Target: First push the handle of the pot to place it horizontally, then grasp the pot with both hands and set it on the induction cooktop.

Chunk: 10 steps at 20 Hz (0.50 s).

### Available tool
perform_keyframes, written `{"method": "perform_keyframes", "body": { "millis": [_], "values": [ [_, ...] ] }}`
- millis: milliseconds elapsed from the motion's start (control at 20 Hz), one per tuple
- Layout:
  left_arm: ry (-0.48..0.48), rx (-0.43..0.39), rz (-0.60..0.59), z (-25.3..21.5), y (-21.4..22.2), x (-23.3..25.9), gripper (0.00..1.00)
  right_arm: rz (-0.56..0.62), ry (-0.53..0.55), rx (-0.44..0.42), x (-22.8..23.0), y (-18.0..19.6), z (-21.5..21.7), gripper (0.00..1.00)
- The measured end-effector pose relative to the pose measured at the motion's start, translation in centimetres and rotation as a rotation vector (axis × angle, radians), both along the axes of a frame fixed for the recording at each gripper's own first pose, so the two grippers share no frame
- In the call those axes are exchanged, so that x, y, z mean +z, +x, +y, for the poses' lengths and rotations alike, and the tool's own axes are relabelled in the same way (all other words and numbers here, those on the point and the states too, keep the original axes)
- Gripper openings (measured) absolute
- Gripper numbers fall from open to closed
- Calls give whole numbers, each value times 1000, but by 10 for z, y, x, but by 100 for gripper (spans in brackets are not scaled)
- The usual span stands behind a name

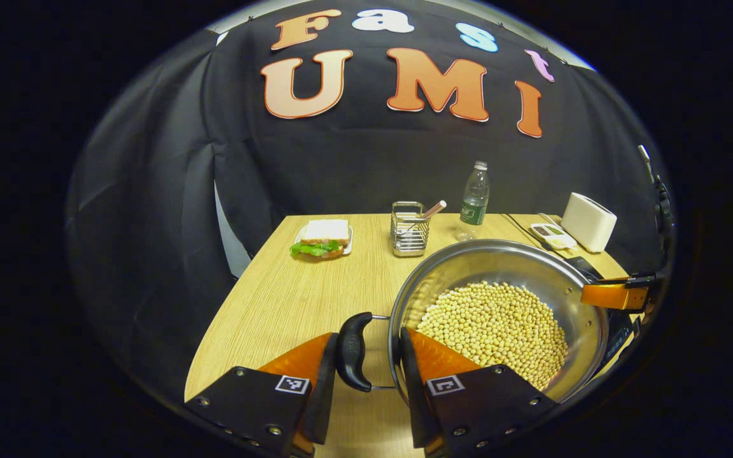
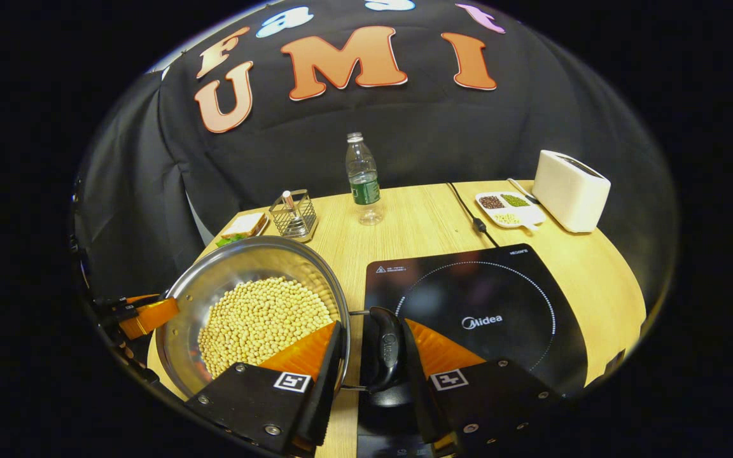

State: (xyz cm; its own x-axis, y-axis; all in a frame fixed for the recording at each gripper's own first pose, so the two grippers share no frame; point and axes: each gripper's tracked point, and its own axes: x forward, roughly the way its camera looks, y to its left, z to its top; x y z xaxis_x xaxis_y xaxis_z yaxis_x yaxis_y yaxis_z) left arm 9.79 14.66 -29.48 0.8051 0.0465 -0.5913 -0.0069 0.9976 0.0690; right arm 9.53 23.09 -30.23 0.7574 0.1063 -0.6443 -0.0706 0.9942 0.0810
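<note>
A steel pot [image 1: 500, 264] holding yellow soybeans [image 1: 500, 324] sits on the wooden table. My left gripper [image 1: 368, 343] is shut over the pot's black left handle [image 1: 352, 350], one finger outside the handle and the other inside the pot wall. The right gripper's finger [image 1: 614, 296] shows at the far rim. In the right gripper view, my right gripper [image 2: 373, 331] clamps the black right handle [image 2: 385, 348] and the rim of the pot [image 2: 245, 254] the same way. The black induction cooktop [image 2: 487, 305] lies directly right of the pot. The left gripper [image 2: 147, 315] shows at the pot's far side.
At the back of the table [image 1: 290, 292] stand a sandwich on a plate [image 1: 322, 238], a wire holder [image 1: 409, 229], a water bottle [image 2: 363, 178], a divided dish of beans [image 2: 508, 208] and a white toaster [image 2: 570, 189]. The cooktop's cord [image 2: 471, 216] runs toward the back.
</note>
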Motion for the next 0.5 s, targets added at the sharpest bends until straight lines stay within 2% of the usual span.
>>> {"method": "perform_keyframes", "body": {
  "millis": [150,200,250,300,350,400,450,500],
  "values": [
    [-20,-17,-17,-25,-3,18,52,-20,11,-9,14,-5,-17,54],
    [-149,-110,-83,-65,4,36,50,-48,65,23,29,-6,-10,54],
    [-283,-202,-106,-114,4,57,40,-47,83,46,35,-8,-2,54],
    [-299,-259,-165,-142,9,70,30,-103,45,76,48,-12,-13,44],
    [-212,-217,-183,-134,21,54,33,-168,-77,24,25,28,-38,42],
    [-186,-117,-66,-119,17,15,21,-131,-49,13,28,5,-46,24],
    [-242,-41,23,-112,7,-19,20,-67,22,14,12,0,-38,26],
    [-281,23,104,-104,-4,-39,18,-38,29,26,-3,-11,-33,19]
  ]
}}
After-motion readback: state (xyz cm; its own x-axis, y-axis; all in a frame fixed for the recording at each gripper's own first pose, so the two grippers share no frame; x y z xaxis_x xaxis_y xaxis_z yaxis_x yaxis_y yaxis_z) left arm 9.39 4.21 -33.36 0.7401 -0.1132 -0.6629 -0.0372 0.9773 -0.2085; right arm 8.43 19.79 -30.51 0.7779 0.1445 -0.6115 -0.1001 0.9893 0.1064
